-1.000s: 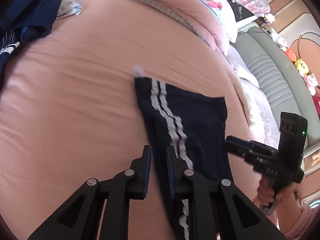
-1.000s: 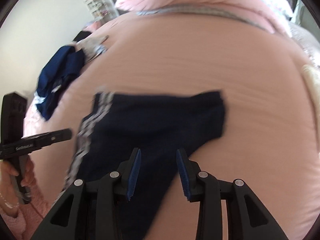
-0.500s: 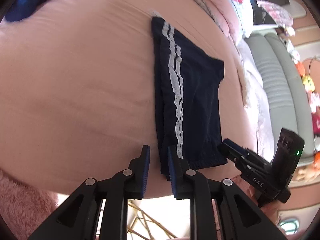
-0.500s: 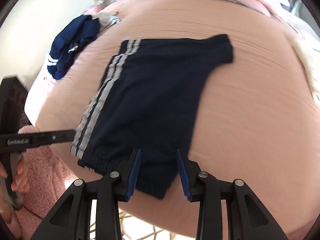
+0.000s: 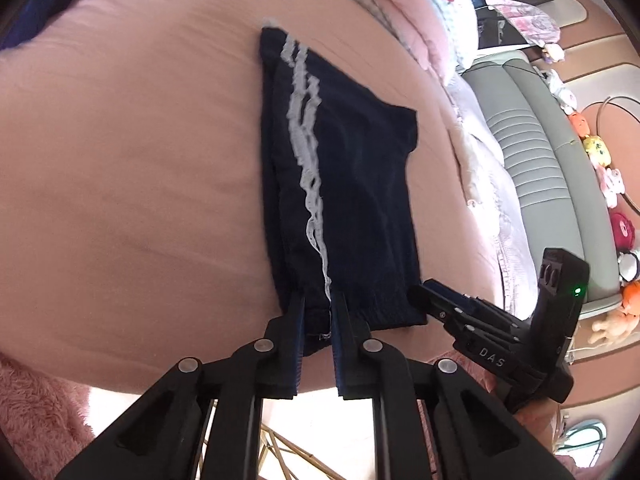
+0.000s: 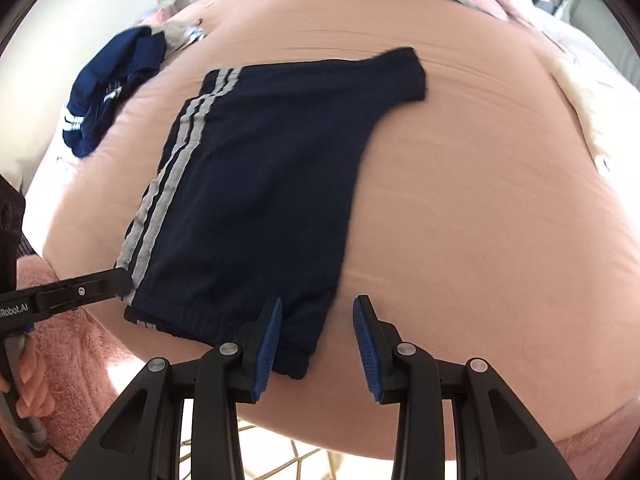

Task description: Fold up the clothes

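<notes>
Navy shorts (image 5: 352, 184) with two white side stripes lie flat on the pink bed, waistband at the near edge. My left gripper (image 5: 318, 308) has its jaws closing, and they pinch the bunched waistband by the stripe. From the right wrist view its tip (image 6: 124, 278) reaches in at the striped corner of the shorts (image 6: 260, 184). My right gripper (image 6: 318, 300) stands open over the other waistband corner, with the cloth's edge lying between its blue pads (image 6: 268, 336), untouched. In the left wrist view it (image 5: 424, 288) sits at that same corner.
The pink bed sheet (image 6: 460, 200) stretches wide to the right. A crumpled navy garment (image 6: 112, 88) lies at the far left, and pillows (image 5: 420, 0) are heaped at the head. A grey sofa (image 5: 540, 160) with plush toys stands beyond the bed. A fluffy pink sleeve (image 6: 80, 360) covers the arm holding my left gripper.
Both grippers drew back along the shorts to the waistband at the bed's near edge. The left jaws closed on the waistband; the right jaws kept the same gap.
</notes>
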`<state>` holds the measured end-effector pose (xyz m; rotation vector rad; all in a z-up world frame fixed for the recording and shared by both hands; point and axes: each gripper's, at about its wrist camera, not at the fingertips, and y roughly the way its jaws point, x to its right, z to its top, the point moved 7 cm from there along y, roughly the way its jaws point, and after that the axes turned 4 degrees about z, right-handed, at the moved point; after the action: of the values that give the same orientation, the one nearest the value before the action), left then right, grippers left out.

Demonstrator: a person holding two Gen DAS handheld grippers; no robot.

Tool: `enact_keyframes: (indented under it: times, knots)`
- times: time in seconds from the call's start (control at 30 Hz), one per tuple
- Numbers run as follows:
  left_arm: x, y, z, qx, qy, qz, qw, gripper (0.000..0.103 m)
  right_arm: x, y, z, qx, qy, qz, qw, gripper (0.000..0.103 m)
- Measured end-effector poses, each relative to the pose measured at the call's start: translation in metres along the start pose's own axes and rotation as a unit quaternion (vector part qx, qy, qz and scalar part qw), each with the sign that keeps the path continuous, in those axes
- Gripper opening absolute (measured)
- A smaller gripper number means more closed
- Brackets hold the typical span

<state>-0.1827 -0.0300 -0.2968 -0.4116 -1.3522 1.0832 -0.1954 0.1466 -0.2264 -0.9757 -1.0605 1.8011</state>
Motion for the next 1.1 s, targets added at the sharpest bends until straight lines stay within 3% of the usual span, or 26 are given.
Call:
enact_keyframes:
  times: [0.1, 0.2, 0.3, 0.37, 0.4, 0.43, 0.6, 0.67, 0.7, 0.83, 0.9, 1.03, 1.1]
  knots:
    - [0.013, -0.009, 0.0, 0.014, 0.022, 0.005, 0.9996, 0.01, 0.007, -0.008, -0.002, 0.009, 0.0, -0.013, 1.0, 0.036]
    - [0.011, 0.024, 0.002, -0.017, 0.017, 0.047, 0.9986, 0.012, 0.012, -0.009, -0.004, 0.013, -0.001, -0.024, 1.0, 0.036]
    - [0.004, 0.027, 0.005, -0.015, -0.025, 0.027, 0.9992, 0.014, 0.022, 0.003, -0.012, -0.015, -0.007, -0.049, 0.999, 0.036]
    - [0.005, 0.015, 0.011, -0.002, -0.043, 0.022, 0.9988, 0.029, 0.022, -0.002, -0.012, -0.013, -0.017, -0.059, 0.998, 0.036]
    - [0.003, 0.002, 0.013, 0.017, -0.04, 0.032, 0.9985, 0.043, 0.022, -0.008, -0.01, -0.007, -0.02, -0.066, 0.998, 0.036]
    - [0.006, -0.007, 0.016, 0.035, -0.033, 0.039, 0.9981, 0.045, 0.022, -0.014, -0.007, 0.0, -0.021, -0.074, 0.997, 0.036]
    - [0.033, -0.018, 0.033, 0.078, 0.039, 0.055, 0.9946, 0.044, -0.004, -0.038, 0.014, 0.069, -0.039, -0.013, 0.997, 0.036]
    - [0.033, -0.003, 0.037, 0.059, 0.065, 0.05, 0.9948, 0.026, -0.018, -0.028, 0.016, 0.059, -0.06, 0.003, 0.996, 0.036]
    - [0.035, 0.01, 0.037, 0.043, 0.072, 0.048, 0.9953, 0.023, -0.022, -0.019, 0.014, 0.047, -0.067, 0.006, 0.997, 0.036]
    - [0.02, 0.03, 0.029, 0.007, 0.076, 0.08, 0.9938, 0.013, -0.018, 0.004, -0.005, 0.011, -0.068, -0.008, 0.998, 0.037]
    - [0.009, 0.015, 0.031, 0.009, 0.058, 0.067, 0.996, 0.013, -0.007, -0.003, -0.011, 0.015, -0.05, -0.001, 0.999, 0.041]
    - [0.009, -0.001, 0.045, 0.039, 0.04, 0.035, 0.9978, 0.013, 0.009, -0.019, -0.005, 0.005, 0.002, 0.029, 1.0, 0.042]
    - [0.017, -0.009, 0.062, 0.063, 0.054, 0.03, 0.9961, 0.013, 0.006, -0.031, 0.013, 0.032, -0.006, 0.036, 0.999, 0.044]
